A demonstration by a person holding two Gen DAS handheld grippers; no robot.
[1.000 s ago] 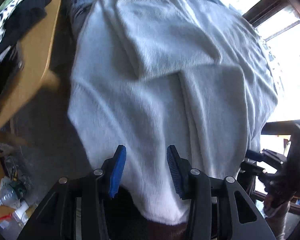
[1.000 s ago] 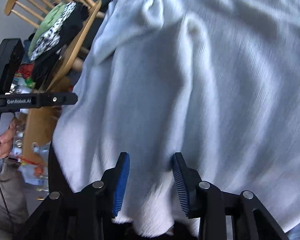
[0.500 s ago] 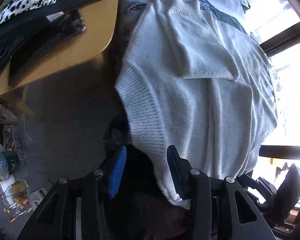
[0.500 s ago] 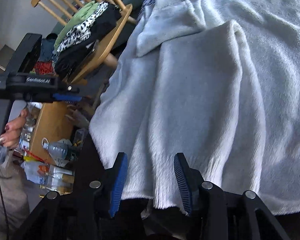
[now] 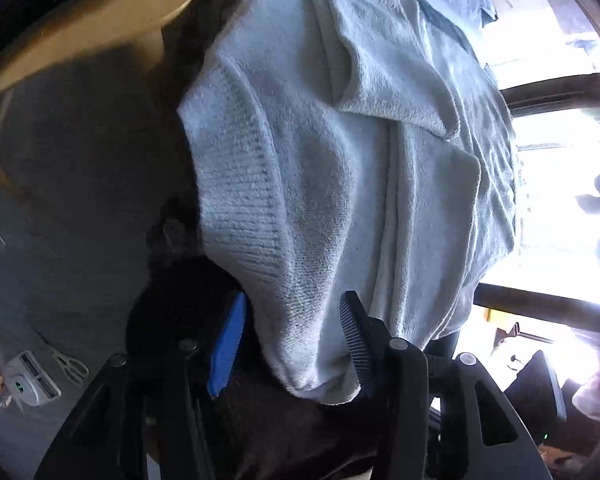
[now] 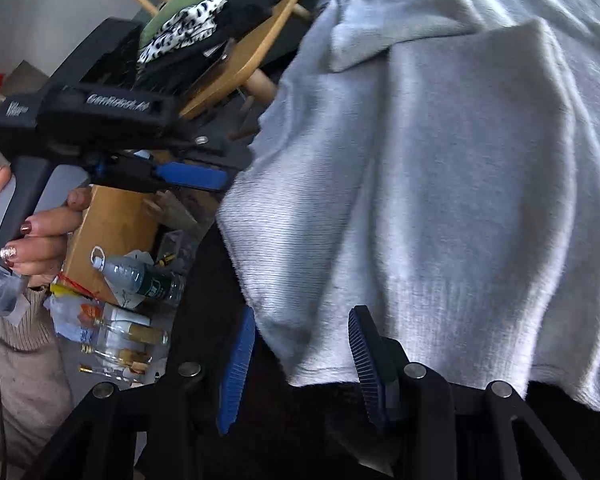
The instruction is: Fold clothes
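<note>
White knit sweater [image 5: 340, 168] is spread over a raised surface, sleeves folded across the body, ribbed hem hanging off the near edge.

Left gripper [image 5: 292, 340]: jaws are opening, moderately wide. The hem's corner lies between them; whether the pads press on it cannot be told.

Right gripper [image 6: 302, 356]: jaws are set at a moderate gap, with the hem's lower edge hanging between them and no pad seen pressing on it.

Wooden chair [image 6: 252, 60] is seen far left, stacked with folded clothes [image 6: 204, 28]. A plastic bottle [image 6: 140, 276] lies among clutter on the floor at left.
</note>
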